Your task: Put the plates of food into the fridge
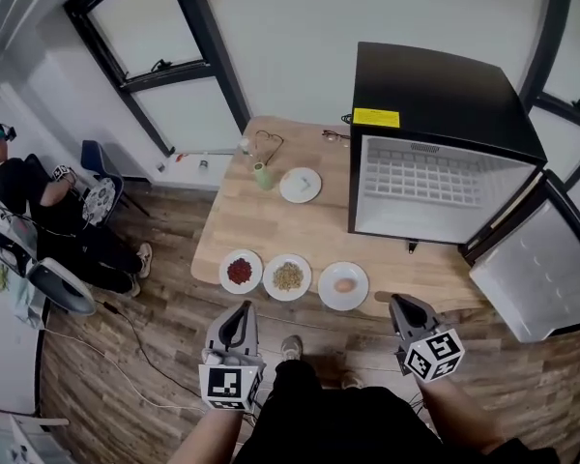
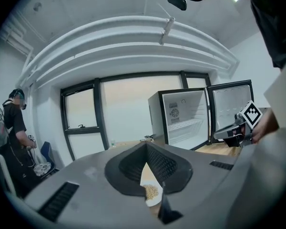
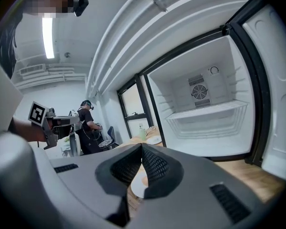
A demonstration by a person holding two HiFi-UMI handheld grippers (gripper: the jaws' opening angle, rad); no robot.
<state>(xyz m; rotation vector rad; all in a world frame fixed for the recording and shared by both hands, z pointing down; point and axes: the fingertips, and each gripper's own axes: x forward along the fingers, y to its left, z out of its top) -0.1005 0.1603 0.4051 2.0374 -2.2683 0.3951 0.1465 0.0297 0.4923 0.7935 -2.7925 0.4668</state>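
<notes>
Three white plates sit in a row along the wooden table's [image 1: 261,225] near edge: one with red food [image 1: 240,271], one with grains [image 1: 288,276], one with an egg [image 1: 344,285]. My left gripper [image 1: 243,311] hovers just short of that edge, below the red and grain plates, jaws shut and empty. In the left gripper view the grain plate [image 2: 151,192] shows under the closed jaws [image 2: 146,147]. My right gripper [image 1: 399,304] is by the edge, right of the egg plate, shut and empty; the egg plate [image 3: 139,182] shows beneath it [image 3: 142,147]. The black fridge [image 1: 435,95] stands open on the table's right.
The fridge door [image 1: 541,269] swings out to the right. A fourth plate [image 1: 300,185], a green cup [image 1: 262,175] and glasses [image 1: 336,135] lie at the table's back. A person [image 1: 19,196] sits by equipment at the far left. Windows line the wall.
</notes>
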